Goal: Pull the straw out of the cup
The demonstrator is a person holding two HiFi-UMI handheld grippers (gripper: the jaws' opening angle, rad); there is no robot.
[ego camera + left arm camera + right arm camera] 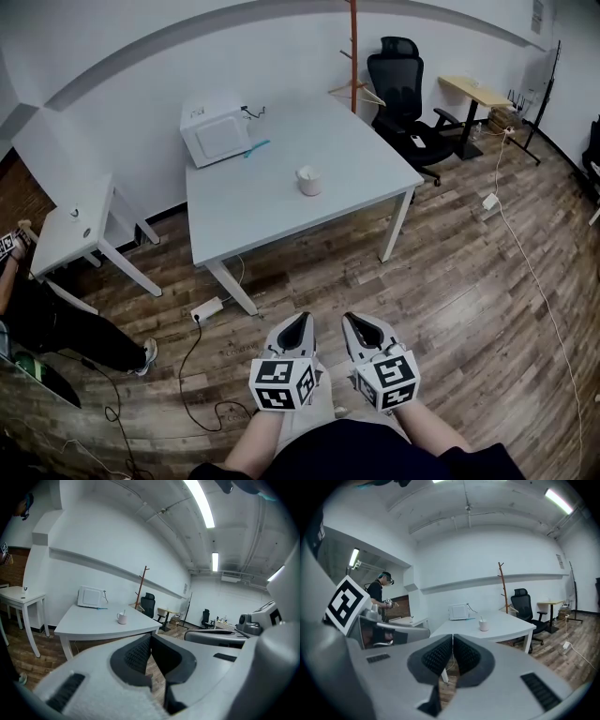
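A small white cup (308,180) stands near the middle of the white table (281,211), a thin straw rising from it. The same cup (122,618) shows far off in the left gripper view, and the cup (483,625) with its straw (481,618) in the right gripper view. Both grippers hang side by side over the wooden floor, well short of the table. My left gripper (302,320) is shut with nothing in it, jaws meeting at the tips. My right gripper (352,320) is shut and empty too.
A white microwave (215,132) sits at the table's far left corner, a blue item (257,147) beside it. A black office chair (409,103) and coat stand (353,52) stand behind. A small side table (80,230) and a person (37,314) are at the left. Cables and a power strip (207,308) lie on the floor.
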